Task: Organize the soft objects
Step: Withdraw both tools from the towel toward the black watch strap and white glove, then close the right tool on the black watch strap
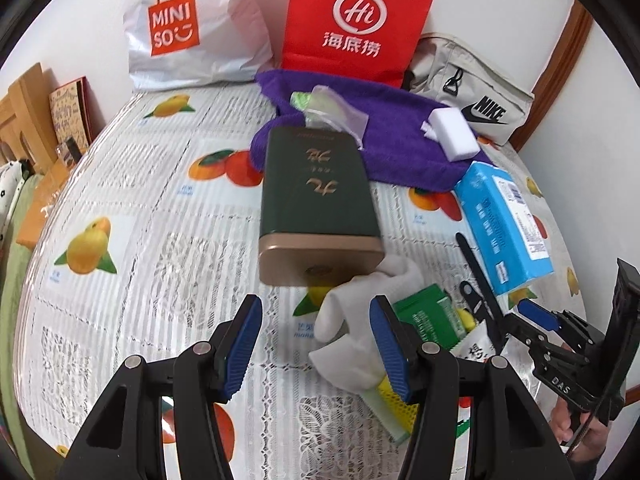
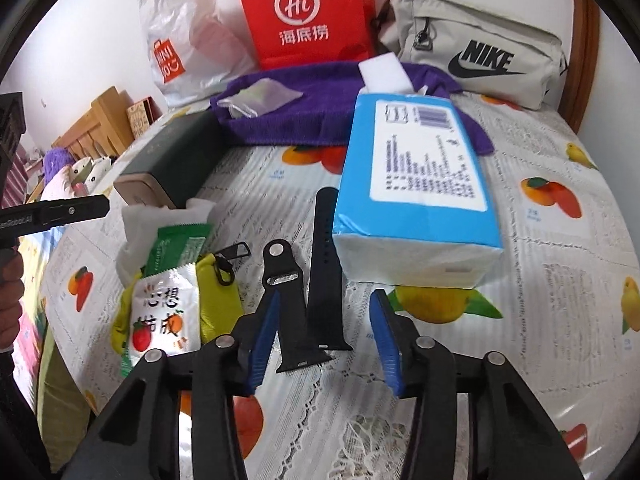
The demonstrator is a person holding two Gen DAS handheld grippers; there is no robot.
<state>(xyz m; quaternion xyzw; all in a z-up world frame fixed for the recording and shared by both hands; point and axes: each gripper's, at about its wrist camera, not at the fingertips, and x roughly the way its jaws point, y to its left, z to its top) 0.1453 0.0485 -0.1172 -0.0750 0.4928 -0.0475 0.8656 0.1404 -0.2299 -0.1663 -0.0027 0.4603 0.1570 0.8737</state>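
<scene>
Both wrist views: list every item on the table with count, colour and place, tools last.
fruit-print plastic tablecloth: 1, white, covers table
MINISO plastic bag: 1, white, back left
red paper bag: 1, back centre
beige Nike pouch: 1, back right
purple towel: 1, before the bags
white sponge block: 1, on towel
dark green tin: 1, centre
blue tissue pack: 1, right
black watch straps: 2, before right tool
white sock: 1, by tin
snack packets: 2, green and white, on yellow pouch
left tool: open
right tool: open

Both wrist views look forward, low over our table (image 1: 132,208), sharing the red bag (image 1: 356,20) and purple towel (image 2: 320,100).
</scene>
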